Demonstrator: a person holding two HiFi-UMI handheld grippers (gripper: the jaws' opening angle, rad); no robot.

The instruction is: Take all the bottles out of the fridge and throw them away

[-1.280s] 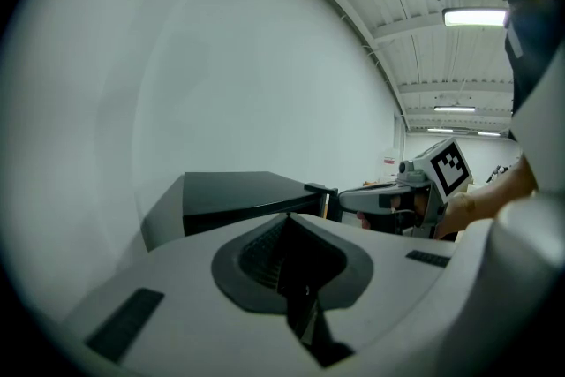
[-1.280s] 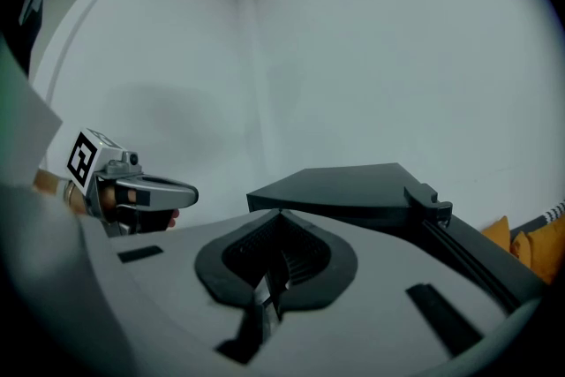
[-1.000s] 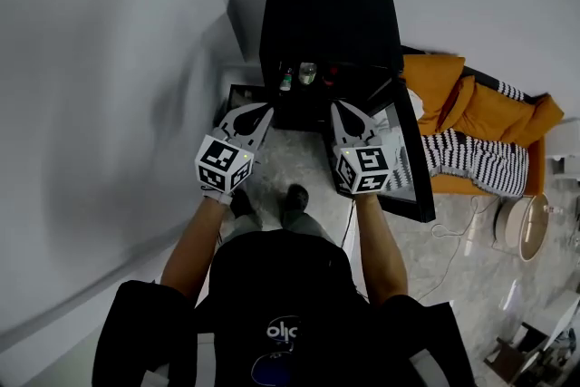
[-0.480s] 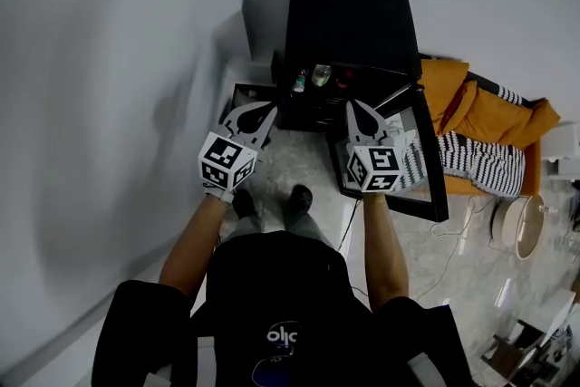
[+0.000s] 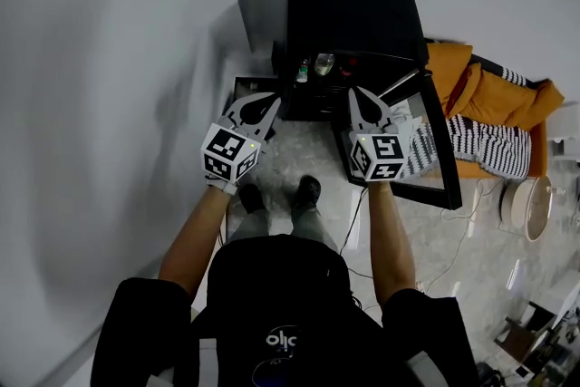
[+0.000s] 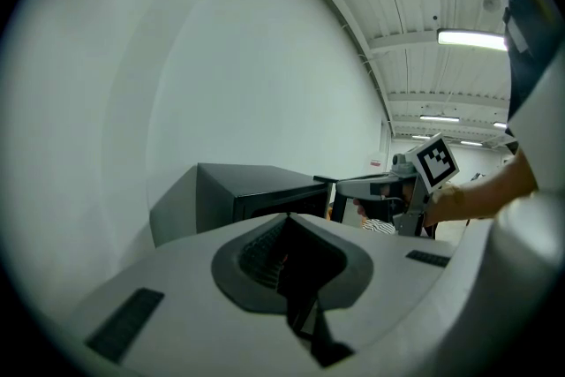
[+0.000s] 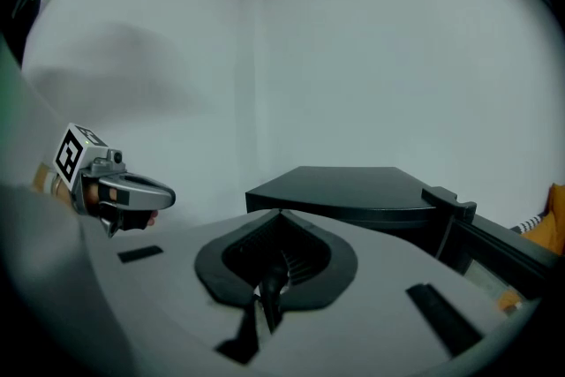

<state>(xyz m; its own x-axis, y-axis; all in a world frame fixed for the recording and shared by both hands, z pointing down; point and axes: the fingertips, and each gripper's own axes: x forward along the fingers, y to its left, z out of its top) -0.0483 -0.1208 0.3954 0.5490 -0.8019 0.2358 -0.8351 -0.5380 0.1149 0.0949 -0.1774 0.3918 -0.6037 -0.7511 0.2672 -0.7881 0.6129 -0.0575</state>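
Bottles (image 5: 314, 68) in fridge (image 5: 349, 4), ahead between left tongs (image 5: 269, 101), right tongs (image 5: 357, 94).

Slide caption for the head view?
Person facing an open black fridge, bottles inside, left gripper and right gripper both shut and empty.

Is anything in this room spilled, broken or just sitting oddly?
Nothing looks spilled or broken. The only thing that stands out is the small black fridge on the floor: its door hangs wide open, with bottles standing inside.
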